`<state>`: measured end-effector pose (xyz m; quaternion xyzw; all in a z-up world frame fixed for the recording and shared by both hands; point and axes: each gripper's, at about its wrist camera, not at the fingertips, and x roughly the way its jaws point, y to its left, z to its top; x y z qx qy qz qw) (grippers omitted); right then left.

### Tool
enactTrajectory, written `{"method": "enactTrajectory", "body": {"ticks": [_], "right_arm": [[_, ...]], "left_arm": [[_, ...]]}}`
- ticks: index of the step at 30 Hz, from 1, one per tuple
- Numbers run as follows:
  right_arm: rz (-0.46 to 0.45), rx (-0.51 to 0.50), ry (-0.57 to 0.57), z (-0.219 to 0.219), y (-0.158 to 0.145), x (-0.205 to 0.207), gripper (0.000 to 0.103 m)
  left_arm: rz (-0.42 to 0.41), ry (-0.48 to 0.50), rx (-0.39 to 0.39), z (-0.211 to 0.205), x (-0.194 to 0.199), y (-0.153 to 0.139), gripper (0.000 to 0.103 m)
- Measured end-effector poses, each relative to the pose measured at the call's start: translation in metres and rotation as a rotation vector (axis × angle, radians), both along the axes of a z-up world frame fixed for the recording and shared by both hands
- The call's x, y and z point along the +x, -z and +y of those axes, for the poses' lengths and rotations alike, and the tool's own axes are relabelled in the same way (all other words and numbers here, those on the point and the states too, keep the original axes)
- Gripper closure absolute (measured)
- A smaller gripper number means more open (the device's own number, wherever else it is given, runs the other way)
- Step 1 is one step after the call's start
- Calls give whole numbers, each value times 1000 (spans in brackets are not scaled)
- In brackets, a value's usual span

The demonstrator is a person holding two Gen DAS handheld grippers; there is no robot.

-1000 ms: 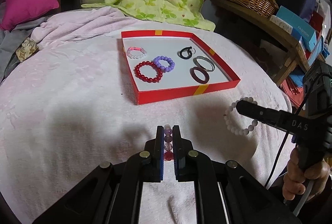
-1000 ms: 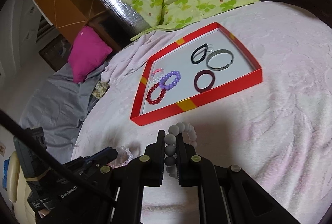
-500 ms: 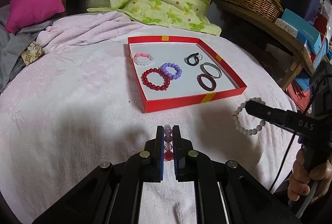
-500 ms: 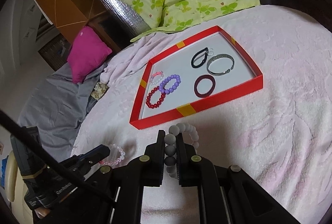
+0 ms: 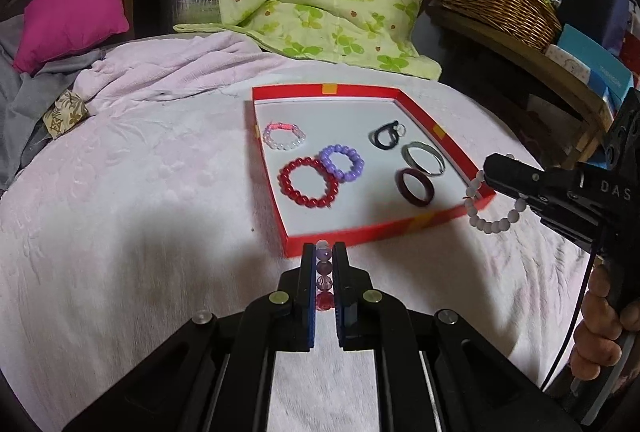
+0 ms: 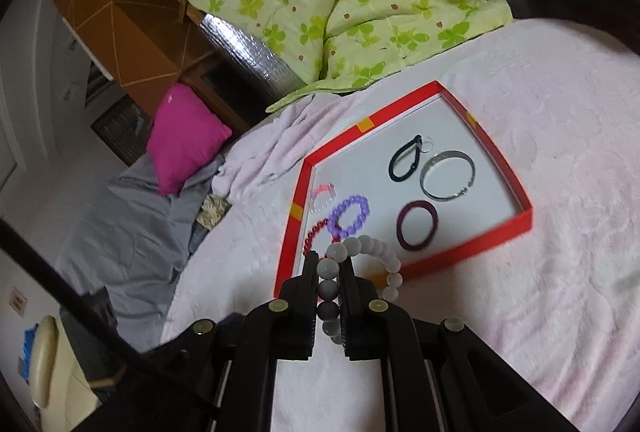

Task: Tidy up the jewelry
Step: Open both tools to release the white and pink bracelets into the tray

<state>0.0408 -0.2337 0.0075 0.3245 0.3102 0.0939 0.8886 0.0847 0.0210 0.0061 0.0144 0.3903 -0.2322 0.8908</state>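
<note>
My left tongs [image 5: 325,255] pinch a bracelet of pink and purple beads [image 5: 324,282], my right tongs [image 6: 330,264] a white bead bracelet [image 6: 370,256]; both hang just short of the red tray's [image 5: 362,234] near wall. I judge this the carry-in step. Next I must clear that wall and let go over bare floor, away from the red bead bracelet [image 5: 308,182] and dark bangle [image 5: 414,182].

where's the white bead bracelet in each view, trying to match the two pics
Left wrist view: the white bead bracelet hangs at the right edge, off the right tongs, by the near right corner of the red tray.
Right wrist view: bottom centre, the white bead bracelet is clamped in those tongs, over the tray's near rim.
Shared landmark: the purple bead bracelet in the tray.
</note>
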Motion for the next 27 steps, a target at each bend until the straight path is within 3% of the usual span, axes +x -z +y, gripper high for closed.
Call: {"method": "enactTrajectory", "body": {"ticks": [8, 16, 22, 27], "right_arm": [[1, 22, -3, -3, 0, 49, 93], [34, 68, -9, -7, 9, 97, 93], [40, 136, -16, -23, 4, 147, 93], [78, 192, -50, -26, 7, 204, 93]], "left_arm": [[-40, -61, -3, 4, 33, -5, 95], [-25, -96, -42, 0, 67, -3, 95], [30, -33, -142, -18, 74, 0, 95], [81, 74, -231, -46, 72, 7, 95]]}}
